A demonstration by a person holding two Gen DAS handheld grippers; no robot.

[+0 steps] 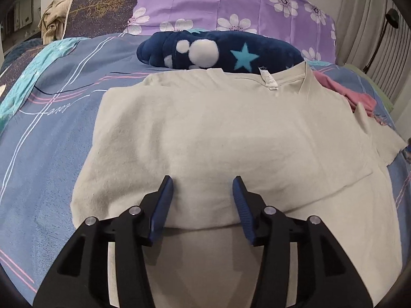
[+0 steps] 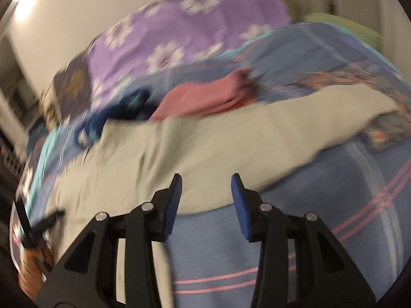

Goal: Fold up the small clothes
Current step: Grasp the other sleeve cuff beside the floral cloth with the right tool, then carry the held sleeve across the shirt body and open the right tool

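Observation:
A cream T-shirt (image 1: 218, 133) lies on the blue bedspread (image 1: 46, 138), its left side folded over the body, collar and label at the far end. My left gripper (image 1: 203, 182) is open and empty, just above the shirt's near folded edge. In the blurred right wrist view the same shirt (image 2: 205, 148) stretches across the bed. My right gripper (image 2: 206, 179) is open and empty over the shirt's near edge. The left gripper (image 2: 38, 227) shows at the far left of that view.
A navy plush cushion with a star (image 1: 221, 51) lies beyond the collar. A purple flowered pillow (image 1: 231, 2) stands behind it. Pink clothes (image 1: 346, 92) lie to the shirt's right, also in the right wrist view (image 2: 205, 97).

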